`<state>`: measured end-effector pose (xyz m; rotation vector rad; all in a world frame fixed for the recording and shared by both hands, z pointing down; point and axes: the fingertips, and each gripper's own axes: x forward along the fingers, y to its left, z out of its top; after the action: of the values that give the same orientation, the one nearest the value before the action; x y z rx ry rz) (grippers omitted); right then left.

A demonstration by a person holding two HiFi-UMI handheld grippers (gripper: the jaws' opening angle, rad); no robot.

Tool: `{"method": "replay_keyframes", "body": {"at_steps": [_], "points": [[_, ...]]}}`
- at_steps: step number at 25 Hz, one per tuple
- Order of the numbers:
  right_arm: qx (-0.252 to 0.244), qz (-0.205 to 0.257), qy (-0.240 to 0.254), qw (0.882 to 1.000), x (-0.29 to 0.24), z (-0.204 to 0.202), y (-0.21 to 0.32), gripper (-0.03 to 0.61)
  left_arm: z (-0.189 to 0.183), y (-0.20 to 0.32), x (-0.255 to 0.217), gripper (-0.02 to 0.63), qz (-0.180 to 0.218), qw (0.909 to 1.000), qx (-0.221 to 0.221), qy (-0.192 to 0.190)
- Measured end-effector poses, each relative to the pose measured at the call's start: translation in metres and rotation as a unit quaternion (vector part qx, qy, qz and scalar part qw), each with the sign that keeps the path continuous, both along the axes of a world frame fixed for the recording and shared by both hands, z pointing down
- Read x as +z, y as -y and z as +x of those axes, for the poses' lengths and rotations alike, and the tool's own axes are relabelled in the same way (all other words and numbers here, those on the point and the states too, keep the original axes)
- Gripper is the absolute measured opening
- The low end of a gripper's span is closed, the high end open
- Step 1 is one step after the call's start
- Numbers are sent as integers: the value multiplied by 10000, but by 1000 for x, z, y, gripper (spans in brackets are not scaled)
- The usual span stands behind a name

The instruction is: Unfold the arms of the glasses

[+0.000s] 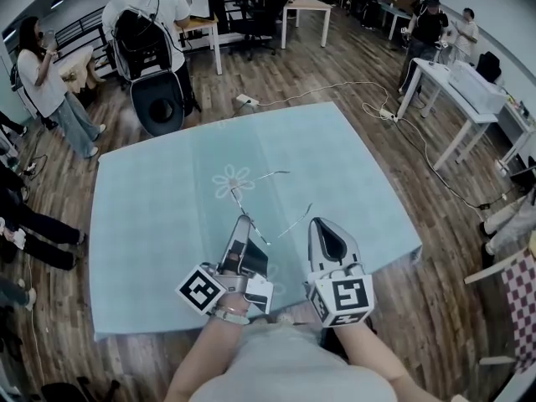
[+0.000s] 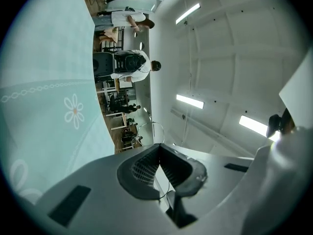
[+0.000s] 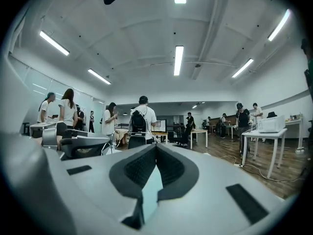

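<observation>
Thin wire-framed glasses hang over the light blue tablecloth near its front middle. My left gripper is shut on the frame, and two thin arms stick out to the right of it. In the left gripper view the pads meet on the wire, and a lens rim loops just past the left gripper's tips. My right gripper is a little to the right of the glasses, shut, with nothing between its pads. In the right gripper view the right gripper's jaws are pressed together and point level across the room.
The table's front edge is close to my body. Several people stand around the room, one with a backpack beyond the far edge. White tables stand at the right. A power strip and cables lie on the wooden floor.
</observation>
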<state>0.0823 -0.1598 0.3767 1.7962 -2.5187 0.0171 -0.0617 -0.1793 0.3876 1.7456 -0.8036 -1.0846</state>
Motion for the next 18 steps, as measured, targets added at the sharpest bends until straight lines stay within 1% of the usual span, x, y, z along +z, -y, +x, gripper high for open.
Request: {"method": "replay_keyframes", "body": {"at_steps": [4,18], "points": [[50,-18,-13,10000,-1,3,0,8,0,-1,0,10,2,10000,-28,44],[70,3,-117,9999,0,3,0,8,-1,-1,-1,9,79,10000,21,-51]]}}
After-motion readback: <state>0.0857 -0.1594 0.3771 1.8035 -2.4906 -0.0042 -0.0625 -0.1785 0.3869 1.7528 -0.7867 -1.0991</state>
